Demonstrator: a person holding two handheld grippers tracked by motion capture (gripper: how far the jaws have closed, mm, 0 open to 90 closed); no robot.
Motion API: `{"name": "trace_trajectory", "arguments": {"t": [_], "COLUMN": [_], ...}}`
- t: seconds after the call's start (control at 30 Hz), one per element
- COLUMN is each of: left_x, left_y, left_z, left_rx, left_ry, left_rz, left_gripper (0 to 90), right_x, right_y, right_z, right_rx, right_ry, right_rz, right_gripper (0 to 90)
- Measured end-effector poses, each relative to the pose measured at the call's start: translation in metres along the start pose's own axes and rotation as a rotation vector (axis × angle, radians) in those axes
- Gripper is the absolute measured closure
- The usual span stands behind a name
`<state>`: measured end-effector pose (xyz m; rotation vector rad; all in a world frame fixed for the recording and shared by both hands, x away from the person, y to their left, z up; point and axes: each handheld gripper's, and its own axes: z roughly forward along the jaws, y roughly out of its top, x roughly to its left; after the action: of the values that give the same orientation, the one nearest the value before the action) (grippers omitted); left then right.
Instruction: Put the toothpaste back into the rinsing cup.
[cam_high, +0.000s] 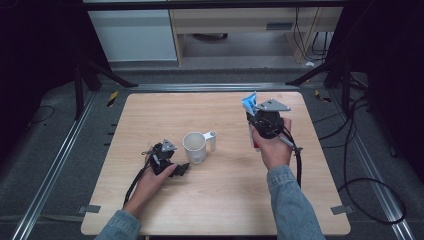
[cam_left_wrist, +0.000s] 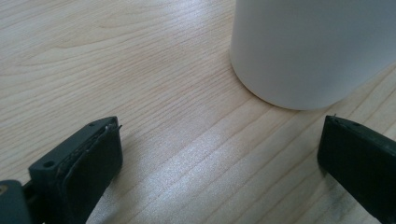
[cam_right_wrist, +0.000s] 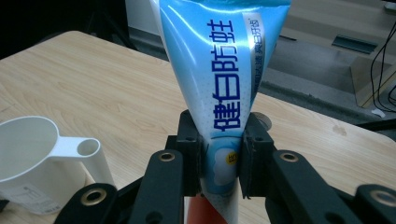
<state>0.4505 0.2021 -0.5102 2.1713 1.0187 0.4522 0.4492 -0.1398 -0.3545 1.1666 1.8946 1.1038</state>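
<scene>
The right tongs (cam_right_wrist: 219, 158) are clamped on a blue toothpaste tube (cam_right_wrist: 219, 70), held upright above the tabletop (cam_high: 225, 200), well to the right of the white mug (cam_high: 195, 147). The mug stands near the tabletop's middle, its handle toward the tube. The left tongs (cam_high: 181, 169) rest just left of the mug, jaws spread wide, gripping nothing.

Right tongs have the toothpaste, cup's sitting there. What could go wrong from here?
1. The right tongs pinch the soft toothpaste tube low on its body, so it may slip or tilt in transit.
2. The left tongs stand open beside the white cup, not gripping it; a nudge from the tube could tip or slide it.
3. The cup's handle points toward the right hand and could be clipped.
</scene>
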Motion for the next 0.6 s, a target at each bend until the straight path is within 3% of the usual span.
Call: {"name": "trace_trajectory", "arguments": {"t": [0.6], "left_x": [0.000], "left_y": [0.000], "left_z": [0.000], "left_rx": [-0.004], "left_ry": [0.001], "left_rz": [-0.004], "left_gripper": [0.0], "right_x": [0.028], "right_y": [0.016], "right_z": [0.006], "right_rx": [-0.070], "right_ry": [0.057], "right_rz": [0.019], "right_gripper": [73.4]}}
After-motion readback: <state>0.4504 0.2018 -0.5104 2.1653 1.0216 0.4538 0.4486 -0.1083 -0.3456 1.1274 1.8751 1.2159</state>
